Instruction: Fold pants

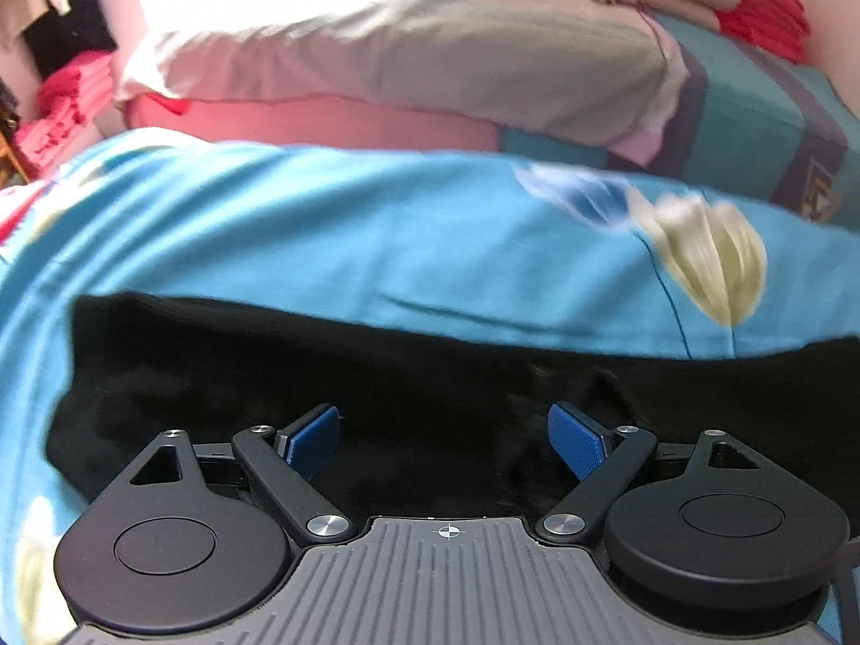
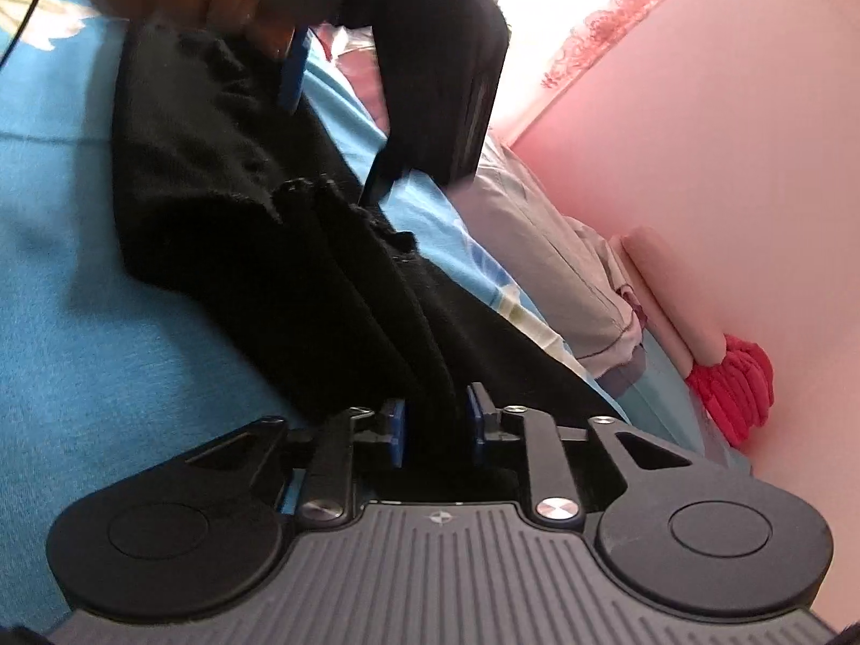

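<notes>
Pants [image 1: 269,376] lie under left tool [image 1: 446,432], spread wide; right tool [image 2: 436,422] narrow around a fold.

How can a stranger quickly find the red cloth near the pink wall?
Start at the pink wall behind the bed with the blue sheet. Follow the bed's far edge past the grey pillow. The red cloth lies bunched there, the only bright red thing beside the pale bedding.

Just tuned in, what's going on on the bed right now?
A person with a gripper in each hand is folding black pants on a blue floral bedsheet. The right gripper has a fold of the pants between its blue pads. The left gripper is over the pants, jaws wide apart, holding nothing.
</notes>
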